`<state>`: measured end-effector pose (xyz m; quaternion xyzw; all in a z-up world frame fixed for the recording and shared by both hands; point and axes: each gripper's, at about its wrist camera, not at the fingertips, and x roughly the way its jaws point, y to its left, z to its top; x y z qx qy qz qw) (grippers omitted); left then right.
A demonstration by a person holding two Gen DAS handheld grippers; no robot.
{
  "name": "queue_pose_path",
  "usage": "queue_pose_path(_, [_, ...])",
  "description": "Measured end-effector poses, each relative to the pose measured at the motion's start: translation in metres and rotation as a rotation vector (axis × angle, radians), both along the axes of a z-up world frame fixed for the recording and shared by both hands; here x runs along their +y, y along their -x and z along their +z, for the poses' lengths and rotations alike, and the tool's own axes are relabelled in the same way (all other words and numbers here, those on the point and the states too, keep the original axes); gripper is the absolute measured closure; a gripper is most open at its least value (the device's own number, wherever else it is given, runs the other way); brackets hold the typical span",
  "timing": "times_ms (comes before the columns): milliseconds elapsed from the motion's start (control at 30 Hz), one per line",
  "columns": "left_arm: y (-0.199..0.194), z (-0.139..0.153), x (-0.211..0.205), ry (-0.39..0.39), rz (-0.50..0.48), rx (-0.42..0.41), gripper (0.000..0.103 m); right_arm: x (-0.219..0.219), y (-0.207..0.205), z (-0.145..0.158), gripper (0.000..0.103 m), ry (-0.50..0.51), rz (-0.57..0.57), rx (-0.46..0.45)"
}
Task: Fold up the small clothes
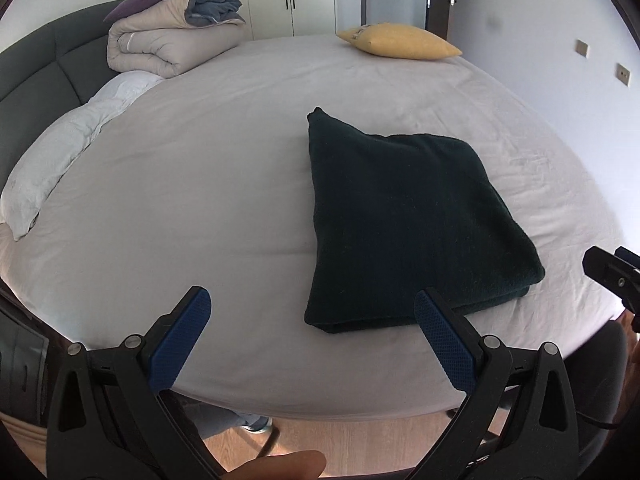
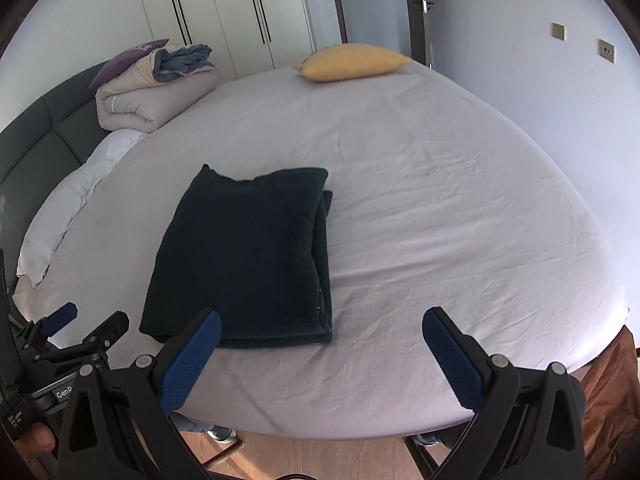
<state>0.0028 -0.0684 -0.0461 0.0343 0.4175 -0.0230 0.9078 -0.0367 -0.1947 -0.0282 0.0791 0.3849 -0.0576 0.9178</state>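
Left wrist: both claws [image 1: 312,308] [image 2: 322,328] spread, seemingly level

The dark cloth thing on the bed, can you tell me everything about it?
The dark garment looks like thick, fuzzy knit, very dark green or black. It is folded into a neat rectangle with stacked layers showing along its right edge. It lies flat on the pale bed sheet, near the front edge. Nothing else touches it; both hand-held grippers hang open, short of it.
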Motion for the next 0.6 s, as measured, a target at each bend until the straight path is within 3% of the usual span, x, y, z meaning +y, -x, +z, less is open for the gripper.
queue_pose_path(600, [-0.011,0.0,0.015,0.016,0.022,0.037,0.0,-0.007,-0.005,-0.012,0.0,0.009,-0.013,0.028])
